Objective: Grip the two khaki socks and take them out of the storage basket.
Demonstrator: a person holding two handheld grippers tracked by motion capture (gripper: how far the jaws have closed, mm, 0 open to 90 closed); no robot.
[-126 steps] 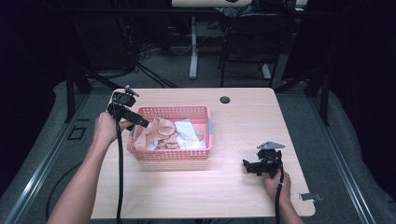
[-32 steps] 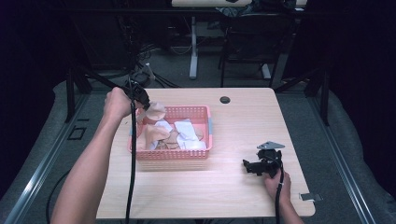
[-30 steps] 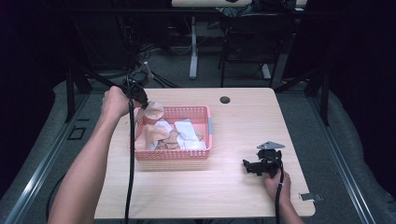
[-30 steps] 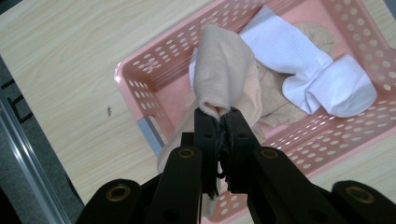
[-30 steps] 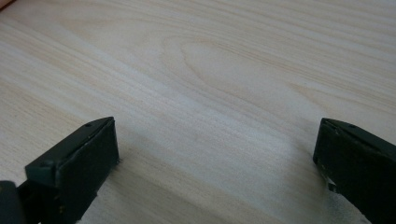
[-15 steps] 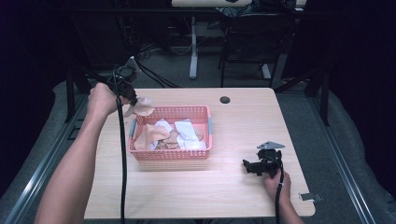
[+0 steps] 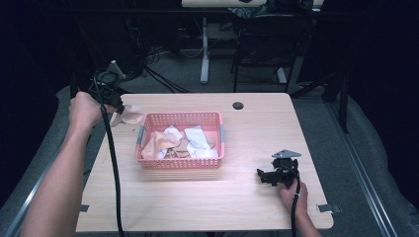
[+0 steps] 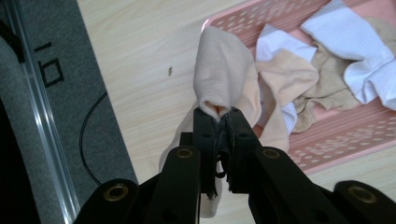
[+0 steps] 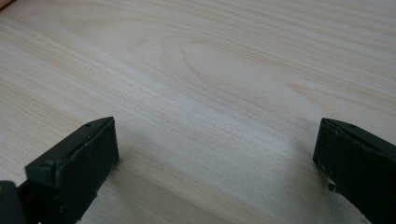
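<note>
Left arm: you stretched it far out, left gripper (image 8: 217, 123) raised, jaws clamped on the sock (image 8: 224, 79).
Basket (image 7: 179, 163): just beside the sock.
Right gripper (image 9: 215, 154): you rested it low on the table (image 9: 210, 70), jaws wide apart.

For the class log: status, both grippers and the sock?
Left gripper shut on peach sock, left of basket. Right gripper open, idle. Nothing blocking.

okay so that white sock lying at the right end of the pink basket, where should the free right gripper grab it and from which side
Judging by its pose, take the white sock at its raised fold near the middle, coming straight down from above. The pink basket has walls blocking any side approach, and the sock lies on top of the pile, so its bunched upper fold looks easiest to pinch. The right gripper rests open on the table, ready for it.
</note>
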